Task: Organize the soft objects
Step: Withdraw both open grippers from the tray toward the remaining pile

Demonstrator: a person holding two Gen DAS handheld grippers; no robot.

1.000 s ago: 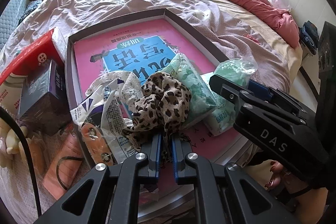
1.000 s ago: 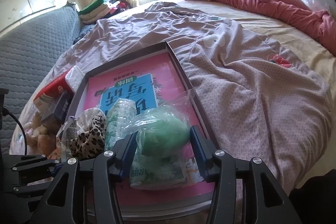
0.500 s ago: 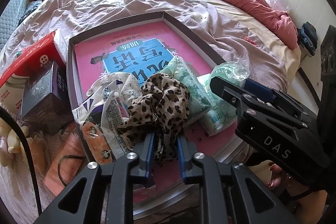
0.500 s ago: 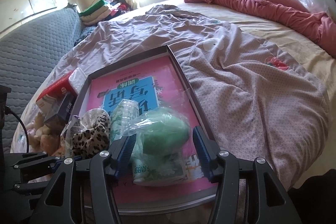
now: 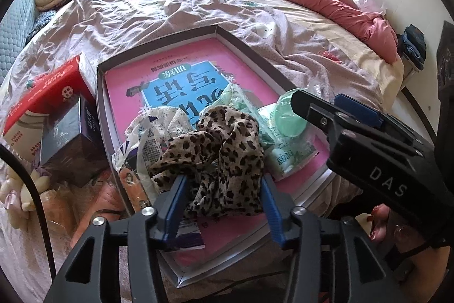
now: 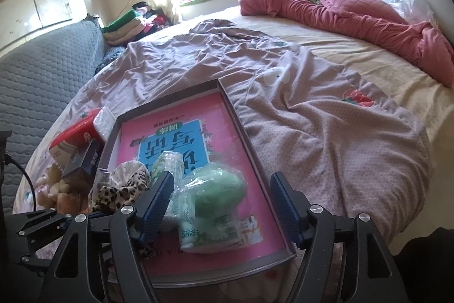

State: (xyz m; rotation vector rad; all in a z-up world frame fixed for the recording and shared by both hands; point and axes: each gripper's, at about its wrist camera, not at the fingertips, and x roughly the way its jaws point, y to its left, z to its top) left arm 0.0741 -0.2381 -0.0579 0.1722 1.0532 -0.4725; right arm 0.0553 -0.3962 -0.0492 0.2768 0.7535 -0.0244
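Observation:
A leopard-print cloth (image 5: 224, 158) lies bunched in a shallow grey tray (image 5: 244, 40) lined with a pink book. My left gripper (image 5: 222, 200) is open, its blue fingers either side of the cloth's near edge. A green soft item in a clear bag (image 6: 218, 192) lies in the tray beside the cloth, on a tissue pack (image 6: 210, 232). My right gripper (image 6: 221, 203) is open around the bag, pads apart from it. The tray (image 6: 227, 95) and cloth (image 6: 119, 192) show in the right wrist view too. The right gripper's body (image 5: 369, 161) crosses the left wrist view.
A red box (image 5: 42, 95) and a dark box (image 5: 71, 138) stand left of the tray, with a plush toy (image 5: 17, 189) below. A printed plastic bag (image 5: 142, 144) lies by the cloth. A rumpled mauve blanket (image 6: 312, 118) covers the bed; a pink quilt (image 6: 340, 7) lies far right.
My left gripper has opened and let go of the leopard cloth, which now lies in the tray. My right gripper has opened wider and drawn back slightly from the green bag.

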